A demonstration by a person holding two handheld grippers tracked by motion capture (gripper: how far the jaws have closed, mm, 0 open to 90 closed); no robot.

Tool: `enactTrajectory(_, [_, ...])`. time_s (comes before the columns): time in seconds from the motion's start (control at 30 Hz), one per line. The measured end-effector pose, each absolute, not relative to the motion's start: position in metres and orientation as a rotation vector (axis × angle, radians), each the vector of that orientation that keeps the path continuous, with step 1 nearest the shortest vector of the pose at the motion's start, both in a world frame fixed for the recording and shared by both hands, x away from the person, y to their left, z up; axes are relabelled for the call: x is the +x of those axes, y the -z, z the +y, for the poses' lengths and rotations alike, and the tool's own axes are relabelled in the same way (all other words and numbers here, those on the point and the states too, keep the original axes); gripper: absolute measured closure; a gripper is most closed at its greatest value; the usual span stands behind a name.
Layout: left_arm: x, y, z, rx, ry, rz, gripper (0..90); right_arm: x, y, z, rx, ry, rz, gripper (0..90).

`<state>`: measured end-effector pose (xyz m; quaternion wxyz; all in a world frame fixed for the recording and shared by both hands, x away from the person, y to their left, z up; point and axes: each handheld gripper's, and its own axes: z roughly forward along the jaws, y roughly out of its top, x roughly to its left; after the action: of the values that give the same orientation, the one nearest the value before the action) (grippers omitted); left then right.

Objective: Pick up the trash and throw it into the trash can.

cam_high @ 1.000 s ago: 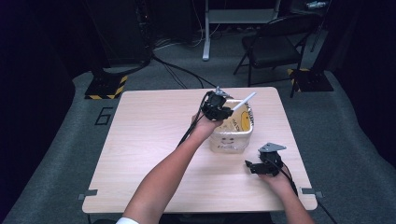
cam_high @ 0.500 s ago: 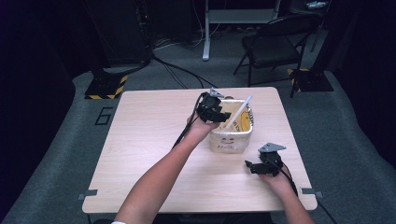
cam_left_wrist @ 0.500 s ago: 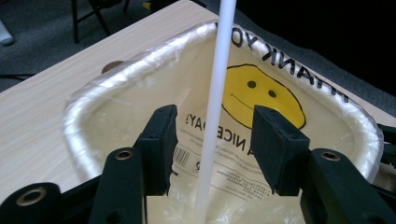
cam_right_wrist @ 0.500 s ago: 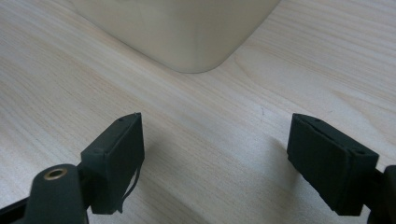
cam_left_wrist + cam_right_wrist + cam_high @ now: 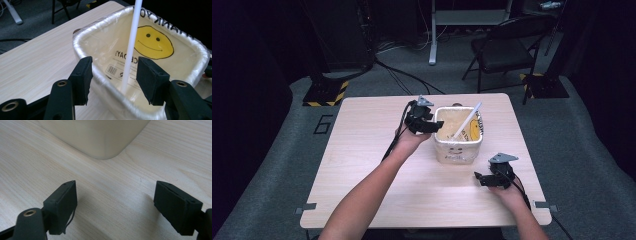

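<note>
**Lined bin, white rod and two open tongs on a pale wood table**

A small square bin (image 5: 458, 145) with rounded corners stands right of the table's middle. It is cream and smooth-walled, lined with a thin, crinkled plastic bag (image 5: 155, 47) whose edge is rolled over the rim; the bag carries a yellow smiley face and dark lettering. A straight, slim white rod (image 5: 466, 121) leans inside, its lower end on the bag's floor, its top rising past the far rim.

The left gripper (image 5: 433, 127) sits at the bin's left rim. Its jaws have just been opening and now stand apart, one pad outside the wall, the other inside; the rod stands between them, touching neither pad as far as shows.

The right gripper (image 5: 481, 179) rests near the front right of the bin, apart from it, jaws wide with bare wood between them.

The table (image 5: 362, 150), of matte light wood grain, lies open to the left and front.
</note>
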<state>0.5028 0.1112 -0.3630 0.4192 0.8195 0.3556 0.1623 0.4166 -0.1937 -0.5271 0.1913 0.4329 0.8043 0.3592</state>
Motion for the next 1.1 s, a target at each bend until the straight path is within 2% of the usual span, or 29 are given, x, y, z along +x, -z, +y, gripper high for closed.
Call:
enactTrajectory(0.4, [0.496,0.383,0.149,2.029,-0.419,0.959,45.6,0.417,0.527,-0.194,1.216,-1.009,2.258,18.2])
enactTrajectory(1.1, [0.475,0.416,0.179,2.023,-0.426,1.005,45.6,0.417,0.527,-0.193,1.217,-1.008,2.258,18.3])
